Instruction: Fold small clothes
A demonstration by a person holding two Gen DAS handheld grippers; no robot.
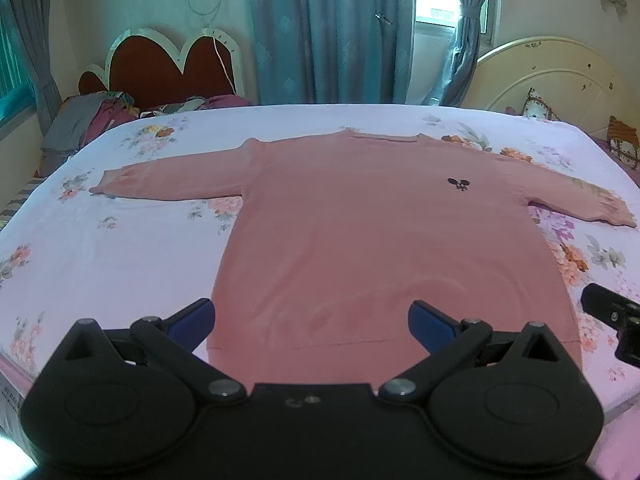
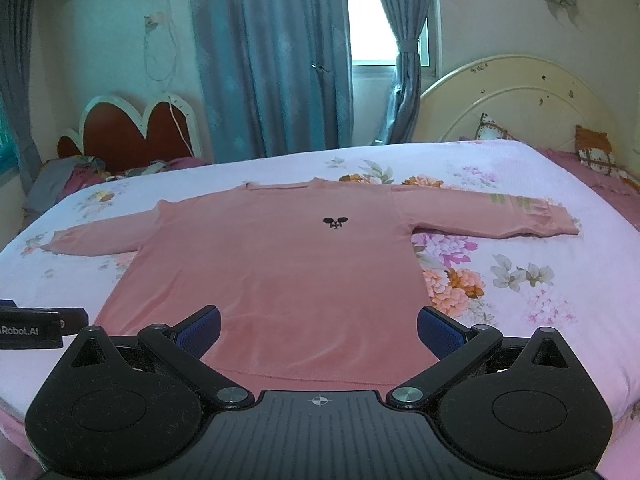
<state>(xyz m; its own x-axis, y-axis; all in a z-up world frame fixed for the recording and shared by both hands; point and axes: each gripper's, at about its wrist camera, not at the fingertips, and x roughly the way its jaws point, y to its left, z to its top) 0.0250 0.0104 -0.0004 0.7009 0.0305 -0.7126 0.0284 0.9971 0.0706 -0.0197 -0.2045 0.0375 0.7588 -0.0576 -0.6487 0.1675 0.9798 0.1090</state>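
A pink long-sleeved sweater (image 1: pixel 360 232) lies flat and face up on the bed, sleeves spread out to both sides, with a small black logo on its chest; it also shows in the right wrist view (image 2: pixel 288 272). My left gripper (image 1: pixel 312 320) is open and empty, hovering over the sweater's hem near its left corner. My right gripper (image 2: pixel 318 328) is open and empty, above the hem near its right corner. The right gripper's tip shows at the left wrist view's right edge (image 1: pixel 612 312). The left gripper shows at the right wrist view's left edge (image 2: pixel 36 326).
The bed has a floral pink sheet (image 1: pixel 120 248). A pile of clothes (image 1: pixel 88 120) lies at the far left by a red headboard (image 1: pixel 168 68). A cream headboard (image 2: pixel 516 100) and patterned cushions (image 2: pixel 596 152) stand at the far right. Blue curtains (image 1: pixel 328 28) hang behind.
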